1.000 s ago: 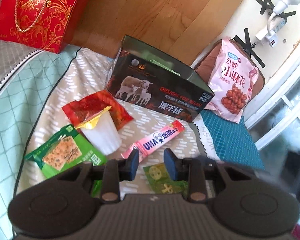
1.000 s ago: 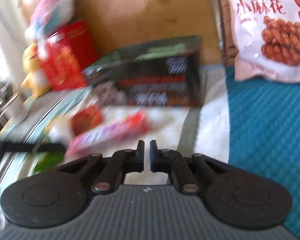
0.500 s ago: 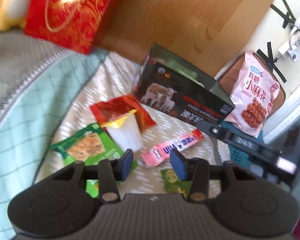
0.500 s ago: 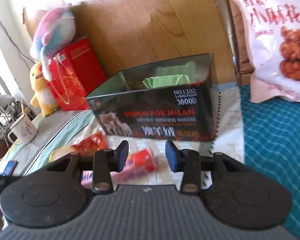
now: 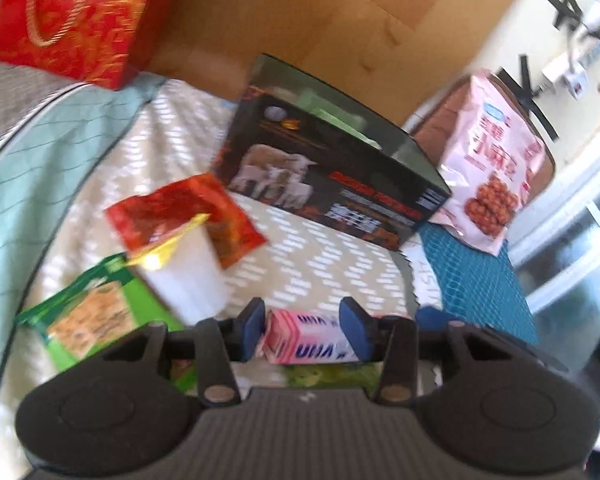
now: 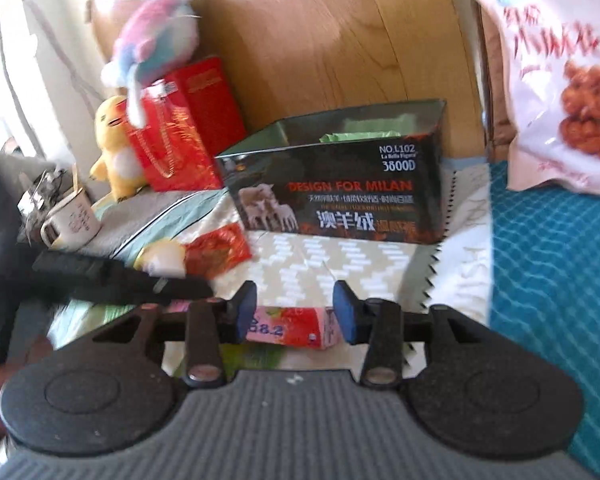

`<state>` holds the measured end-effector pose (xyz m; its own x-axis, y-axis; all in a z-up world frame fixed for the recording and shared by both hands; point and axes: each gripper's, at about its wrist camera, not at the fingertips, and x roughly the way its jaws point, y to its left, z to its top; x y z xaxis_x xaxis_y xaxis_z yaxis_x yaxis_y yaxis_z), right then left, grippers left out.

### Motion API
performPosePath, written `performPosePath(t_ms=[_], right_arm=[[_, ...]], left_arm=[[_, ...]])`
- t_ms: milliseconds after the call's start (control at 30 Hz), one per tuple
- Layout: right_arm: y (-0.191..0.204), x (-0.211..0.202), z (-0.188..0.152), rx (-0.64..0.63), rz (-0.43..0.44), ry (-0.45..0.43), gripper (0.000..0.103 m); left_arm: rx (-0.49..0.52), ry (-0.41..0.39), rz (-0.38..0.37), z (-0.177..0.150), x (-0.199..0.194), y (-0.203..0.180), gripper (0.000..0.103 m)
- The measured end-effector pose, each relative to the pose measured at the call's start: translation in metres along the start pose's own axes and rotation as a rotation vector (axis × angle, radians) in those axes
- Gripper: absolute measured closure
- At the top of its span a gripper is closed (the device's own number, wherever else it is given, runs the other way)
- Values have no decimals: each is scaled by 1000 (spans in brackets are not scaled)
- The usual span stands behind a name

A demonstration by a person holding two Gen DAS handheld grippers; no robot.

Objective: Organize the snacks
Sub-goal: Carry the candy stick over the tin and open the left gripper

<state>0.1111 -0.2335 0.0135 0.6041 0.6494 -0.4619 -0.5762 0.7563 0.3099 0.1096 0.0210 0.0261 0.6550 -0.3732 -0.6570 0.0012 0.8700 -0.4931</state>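
Observation:
A long pink snack pack lies on the patterned cloth. My left gripper is open with its pads on either side of the pack's left end. My right gripper is open around the pack's red right end. The open black box with sheep print stands behind, also in the right wrist view, with something green inside. A red packet, a white jelly cup with a yellow lid and a green cracker pack lie to the left.
A large pink bag of fried twists leans at the right over a blue mat. A red gift bag stands at the back left by a wooden board. A yellow plush and a white mug sit far left.
Both grippers have lowered over the pink pack, each now straddling one end. The right gripper went from shut to open. The left gripper's jaws widened.

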Motion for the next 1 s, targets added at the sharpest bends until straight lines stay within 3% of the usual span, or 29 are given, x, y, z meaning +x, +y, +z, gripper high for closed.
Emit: performPosePath(t_ms=[67, 200, 300, 467, 500, 567, 633, 667, 867, 1000], right_arm=[[5, -7, -6, -50, -18, 6, 52], [5, -15, -13, -145, -73, 2, 40], [2, -14, -14, -151, -66, 9, 39], [2, -5, -16, -160, -52, 31, 39], [3, -5, -17, -161, -49, 33, 40], [4, 0, -18, -158, -42, 46, 44], [7, 3, -18, -160, -80, 51, 68], [9, 4, -17, -170, -111, 48, 70], [15, -12, 19, -149, -126, -115, 71], [18, 0, 50, -148, -144, -193, 71]], left_arm=[[16, 3, 6, 1, 4, -3, 62], [-7, -23, 16, 1, -4, 3, 60], [1, -48, 21, -3, -18, 7, 60], [38, -13, 21, -14, -17, 3, 63], [48, -4, 21, -16, -14, 1, 63], [64, 11, 16, -18, -6, -2, 73], [91, 7, 34, -18, -4, -8, 73], [105, 7, 41, -15, -5, -13, 73], [137, -97, 0, 22, -25, -27, 73], [170, -187, 19, 54, -28, -34, 73]])
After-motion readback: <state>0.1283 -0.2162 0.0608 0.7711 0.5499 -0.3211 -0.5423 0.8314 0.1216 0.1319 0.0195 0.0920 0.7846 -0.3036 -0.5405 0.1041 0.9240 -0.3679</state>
